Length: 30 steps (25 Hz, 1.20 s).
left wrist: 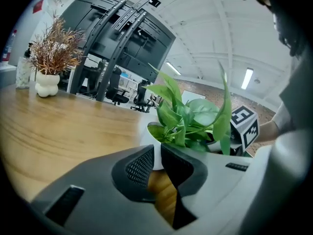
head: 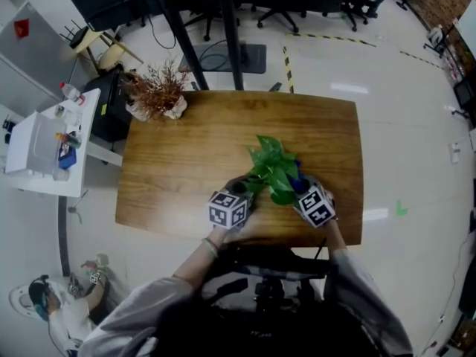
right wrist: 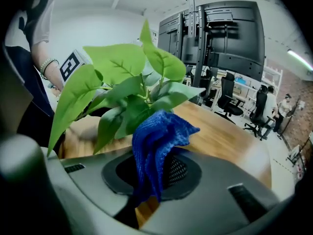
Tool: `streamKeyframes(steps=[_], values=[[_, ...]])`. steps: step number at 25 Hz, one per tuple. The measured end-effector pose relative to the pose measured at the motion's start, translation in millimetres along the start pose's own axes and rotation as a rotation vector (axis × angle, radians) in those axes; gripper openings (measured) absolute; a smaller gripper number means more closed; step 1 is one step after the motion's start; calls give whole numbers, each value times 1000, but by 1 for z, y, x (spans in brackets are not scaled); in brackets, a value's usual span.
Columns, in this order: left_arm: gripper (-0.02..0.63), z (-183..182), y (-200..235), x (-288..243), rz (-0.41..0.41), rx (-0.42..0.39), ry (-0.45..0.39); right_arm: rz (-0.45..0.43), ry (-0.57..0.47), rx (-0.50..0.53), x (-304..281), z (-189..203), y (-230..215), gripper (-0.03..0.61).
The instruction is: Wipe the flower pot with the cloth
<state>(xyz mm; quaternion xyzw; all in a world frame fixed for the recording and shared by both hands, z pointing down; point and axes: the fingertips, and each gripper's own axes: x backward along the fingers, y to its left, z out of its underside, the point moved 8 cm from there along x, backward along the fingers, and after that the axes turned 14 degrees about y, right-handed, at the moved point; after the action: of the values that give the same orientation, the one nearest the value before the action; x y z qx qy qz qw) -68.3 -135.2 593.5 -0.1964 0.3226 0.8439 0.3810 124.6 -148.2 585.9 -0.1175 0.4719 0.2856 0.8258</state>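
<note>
Left gripper view, frame centre: the left tongs [left wrist: 157, 161] hide the lower wall of the flower pot [left wrist: 149, 133]. Head view, centre: leaves [head: 274, 168] cover the flower pot wholly, and only a blue sliver of the cloth [head: 298, 171] shows. Right gripper view: cloth and leaves hide the flower pot.

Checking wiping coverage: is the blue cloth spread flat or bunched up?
Bunched up: the blue cloth stands crumpled in folds, pinched in the jaws of the right gripper, not laid flat.
</note>
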Motion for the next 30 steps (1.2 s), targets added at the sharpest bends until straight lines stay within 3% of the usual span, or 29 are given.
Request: streamKeyframes(steps=[10, 20, 26, 30], values=[[41, -5, 23, 4, -33, 57, -40, -49, 25, 15, -12, -7, 42, 83], [41, -9, 34, 0, -47, 49, -24, -116, 43, 54, -29, -18, 86, 84], [41, -4, 36, 0, -42, 60, -28, -105, 48, -23, -16, -7, 75, 84], [41, -1, 35, 6, -34, 78, -39, -47, 85, -78, 1, 16, 45, 84]])
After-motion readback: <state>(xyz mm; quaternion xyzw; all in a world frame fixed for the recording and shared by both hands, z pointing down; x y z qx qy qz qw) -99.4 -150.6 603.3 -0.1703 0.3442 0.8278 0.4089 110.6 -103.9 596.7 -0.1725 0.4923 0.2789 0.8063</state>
